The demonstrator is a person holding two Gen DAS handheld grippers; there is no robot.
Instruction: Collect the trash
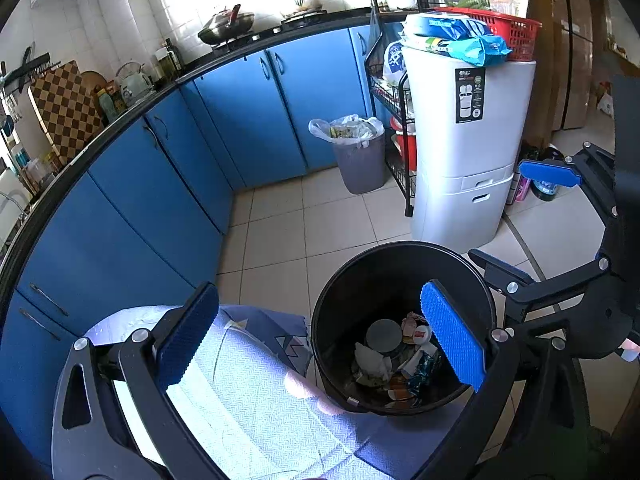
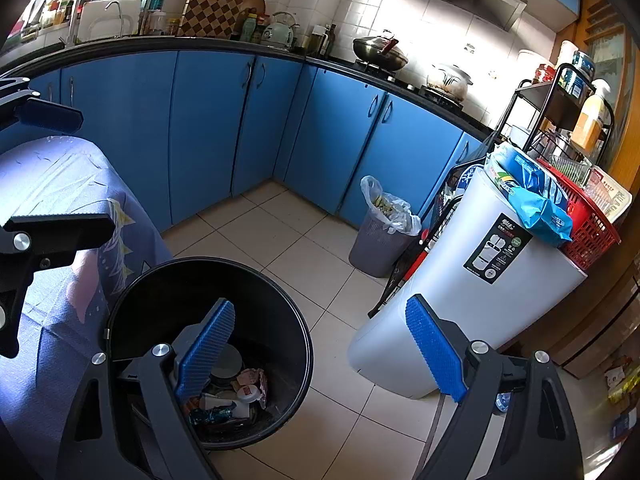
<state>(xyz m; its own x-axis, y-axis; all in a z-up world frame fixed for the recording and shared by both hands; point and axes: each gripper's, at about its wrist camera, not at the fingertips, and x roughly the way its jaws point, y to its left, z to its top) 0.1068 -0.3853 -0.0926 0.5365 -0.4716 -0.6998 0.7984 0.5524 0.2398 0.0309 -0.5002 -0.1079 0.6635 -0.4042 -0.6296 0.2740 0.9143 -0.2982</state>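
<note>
Both tongs hang over the black bin (image 1: pixel 400 328), spread wide with nothing between their blue pads. The left tongs (image 1: pixel 320 336) straddle the bin's rim and the cloth-covered bench (image 1: pixel 248 392) touching it; the right tongs (image 2: pixel 320 348) hover over the bin's far edge and bare floor tiles. The trash (image 2: pixel 236 396) lies at the bin's bottom: crumpled paper, a small white tub, wrappers, a round lid. Just beside the bin stands a tall white container (image 2: pixel 472 280) carrying a red basket (image 2: pixel 588 232) and blue packets. Further back, against blue cabinets (image 1: pixel 248 112), a grey lined bin (image 1: pixel 360 156) sits full.
</note>
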